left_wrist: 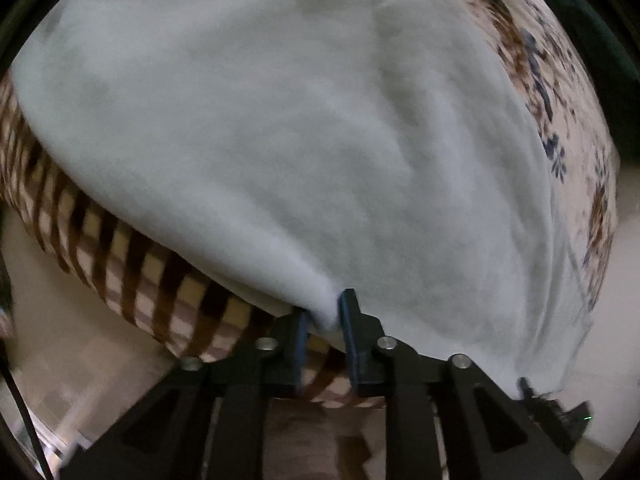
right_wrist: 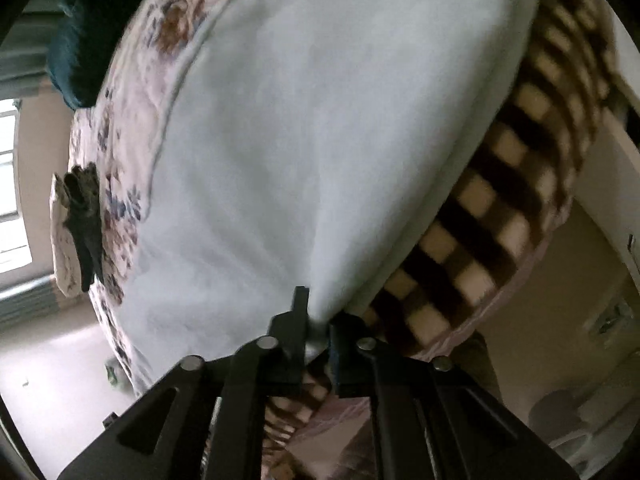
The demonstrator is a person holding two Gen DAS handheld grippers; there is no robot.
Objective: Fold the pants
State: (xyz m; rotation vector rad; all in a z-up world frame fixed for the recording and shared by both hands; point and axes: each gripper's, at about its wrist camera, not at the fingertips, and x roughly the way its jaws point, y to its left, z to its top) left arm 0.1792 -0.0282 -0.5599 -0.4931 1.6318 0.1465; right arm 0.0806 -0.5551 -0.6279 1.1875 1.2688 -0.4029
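Note:
The pants (left_wrist: 280,120) are pale blue-white and lie spread over a bed, filling most of the left wrist view. My left gripper (left_wrist: 325,312) is shut on a bunched corner of the pants at their near edge. The same pale pants (right_wrist: 320,140) fill the right wrist view. My right gripper (right_wrist: 318,320) is shut on another bunched corner of the pants at the near edge. The cloth stretches away from both grippers. The other gripper (left_wrist: 560,408) shows small at the lower right of the left wrist view.
A brown and cream checked blanket (left_wrist: 120,256) covers the bed edge, also in the right wrist view (right_wrist: 500,208). A floral sheet (left_wrist: 560,128) lies beyond the pants, also in the right wrist view (right_wrist: 120,200). A dark teal cushion (right_wrist: 88,32) sits far off. Pale floor (right_wrist: 52,360) lies below.

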